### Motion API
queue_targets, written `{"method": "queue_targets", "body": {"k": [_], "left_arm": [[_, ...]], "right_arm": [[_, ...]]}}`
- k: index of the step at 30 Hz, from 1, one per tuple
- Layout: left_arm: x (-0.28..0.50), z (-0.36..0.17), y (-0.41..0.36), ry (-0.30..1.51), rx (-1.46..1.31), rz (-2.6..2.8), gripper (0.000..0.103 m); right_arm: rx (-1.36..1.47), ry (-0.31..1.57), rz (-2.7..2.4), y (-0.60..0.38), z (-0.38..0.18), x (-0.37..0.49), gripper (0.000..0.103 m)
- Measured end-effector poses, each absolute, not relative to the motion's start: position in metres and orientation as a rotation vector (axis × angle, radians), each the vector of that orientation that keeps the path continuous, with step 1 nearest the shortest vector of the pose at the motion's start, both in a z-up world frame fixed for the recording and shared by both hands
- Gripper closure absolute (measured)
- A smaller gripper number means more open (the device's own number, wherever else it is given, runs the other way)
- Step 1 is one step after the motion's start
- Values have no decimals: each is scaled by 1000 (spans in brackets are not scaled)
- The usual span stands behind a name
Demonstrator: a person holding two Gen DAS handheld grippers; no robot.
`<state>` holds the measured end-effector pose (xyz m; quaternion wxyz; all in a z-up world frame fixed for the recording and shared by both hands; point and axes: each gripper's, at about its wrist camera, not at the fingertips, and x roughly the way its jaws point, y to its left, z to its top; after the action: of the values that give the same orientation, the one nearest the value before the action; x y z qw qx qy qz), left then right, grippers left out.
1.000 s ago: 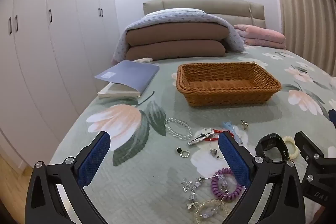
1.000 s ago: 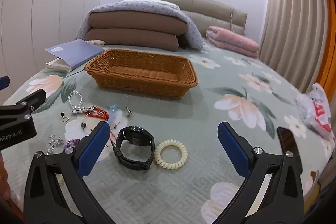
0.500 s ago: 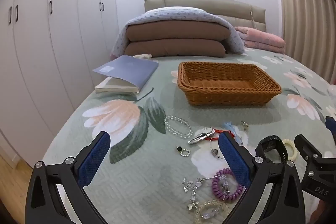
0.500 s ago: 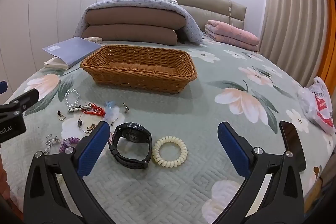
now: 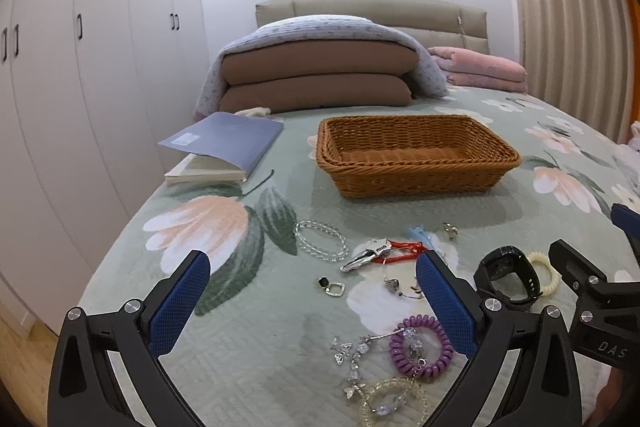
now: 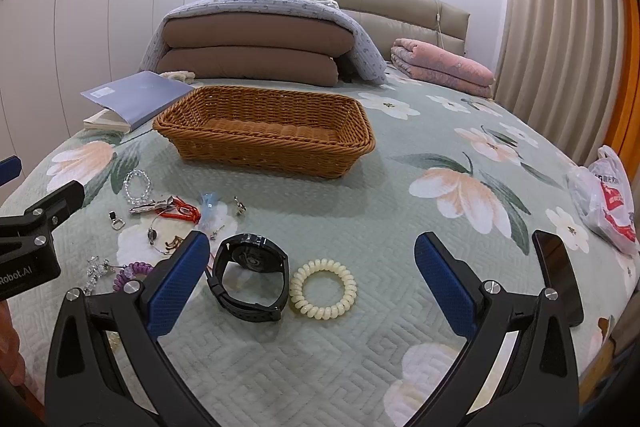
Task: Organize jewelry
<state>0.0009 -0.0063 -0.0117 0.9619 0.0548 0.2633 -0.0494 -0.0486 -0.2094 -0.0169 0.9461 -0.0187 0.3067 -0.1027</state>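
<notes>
Scattered across the near part of a bed with a green floral quilt: a black wristwatch with a closed strap, lying just left of a cream spiral hair tie and seeming to touch it; farther left, a purple spiral hair tie tangled with a silver charm chain and overlapping a pale beaded bracelet at the near edge. Beyond these, a clear crystal bead bracelet, a silver key on a red cord, a small square silver pendant with a black stone, a thin wire ring with a charm, a pale blue hair clip and a small metal earring. Farther back, centre, an empty brown woven wicker basket; left of it, a blue-covered book lying open face down. At the far end, folded brown quilts under a pale patterned cover, a pink folded blanket to the right, a beige headboard behind. On the right edge, a white plastic bag with red print and a dark phone. Left gripper spread wide above the quilt, nothing held, near the pendant. Right gripper likewise spread wide and empty, framing the wristwatch and cream hair tie.
</notes>
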Motion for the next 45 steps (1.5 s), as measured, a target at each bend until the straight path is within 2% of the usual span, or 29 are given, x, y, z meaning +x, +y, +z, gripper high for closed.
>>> {"method": "queue_targets", "body": {"k": [45], "left_arm": [[13,-26,0,600,66,-133,1]], "right_arm": [[62,748,-188,-234,-42,-26,0]]}}
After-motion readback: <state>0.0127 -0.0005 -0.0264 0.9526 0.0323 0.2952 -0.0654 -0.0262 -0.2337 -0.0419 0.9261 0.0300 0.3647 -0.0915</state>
